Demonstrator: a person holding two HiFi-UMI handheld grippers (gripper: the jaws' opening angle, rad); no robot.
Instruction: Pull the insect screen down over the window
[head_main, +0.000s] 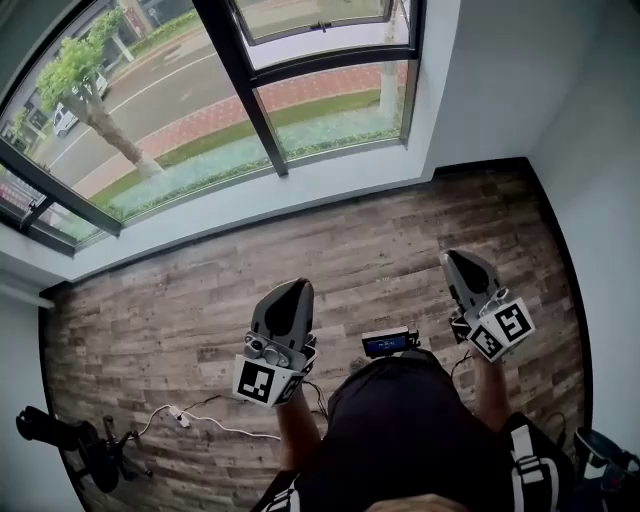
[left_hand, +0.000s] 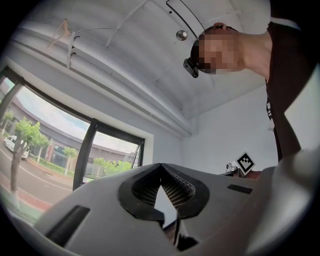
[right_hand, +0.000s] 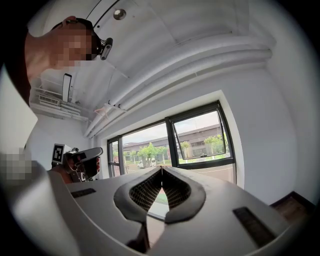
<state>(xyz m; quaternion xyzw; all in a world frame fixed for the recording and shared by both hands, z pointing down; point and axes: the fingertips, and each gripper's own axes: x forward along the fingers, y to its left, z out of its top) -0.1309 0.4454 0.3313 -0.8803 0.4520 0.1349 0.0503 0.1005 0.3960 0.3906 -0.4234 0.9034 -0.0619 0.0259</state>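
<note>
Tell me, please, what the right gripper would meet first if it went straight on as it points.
Probably the window, near the lower edge of its glass: the right gripper, jaws shut, points there with nothing between, though depth is unclear.

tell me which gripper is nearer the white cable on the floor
Left. The left gripper hangs just right of the white cable; the right gripper is much farther right, past the person.

Left tongs (head_main: 297, 287), right tongs (head_main: 454, 258), wood floor (head_main: 350, 240)

Dark-framed, multi-pane window (head_main: 180, 120)
</note>
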